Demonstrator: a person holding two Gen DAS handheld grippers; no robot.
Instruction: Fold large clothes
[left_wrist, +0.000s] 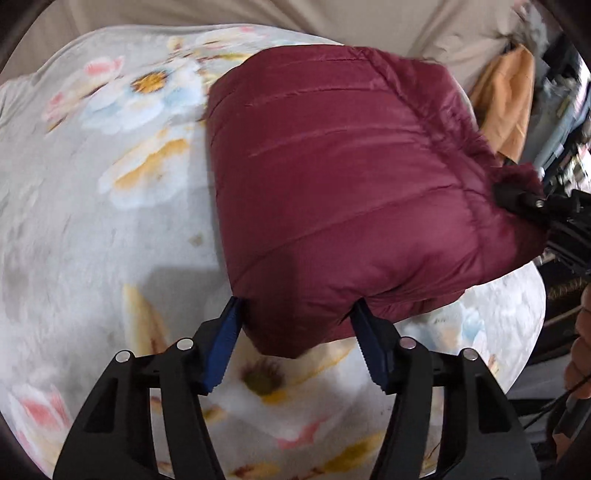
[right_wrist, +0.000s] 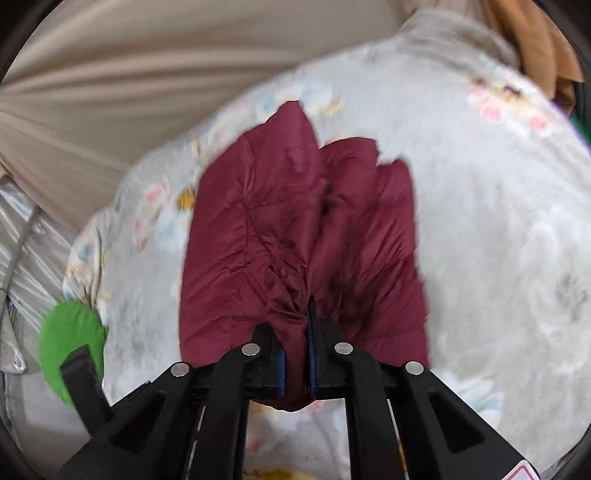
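A maroon quilted puffer jacket (left_wrist: 343, 177) lies folded into a thick bundle on a floral blanket (left_wrist: 110, 221). My left gripper (left_wrist: 299, 306) is open, its blue-padded fingers (left_wrist: 225, 343) on either side of the bundle's near corner, which sits between them. My right gripper (right_wrist: 295, 328) is shut on a bunched fold of the jacket (right_wrist: 295, 229), which hangs forward from the jaws above the blanket (right_wrist: 498, 221). The right gripper also shows in the left wrist view (left_wrist: 524, 199), gripping the jacket's fur-trimmed right corner.
A beige sheet (left_wrist: 258, 14) lies beyond the blanket. An orange-brown garment (left_wrist: 506, 96) and clutter sit at the far right. A green-and-black object (right_wrist: 70, 336) shows at the left in the right wrist view. A hand (left_wrist: 580, 350) is at the right edge.
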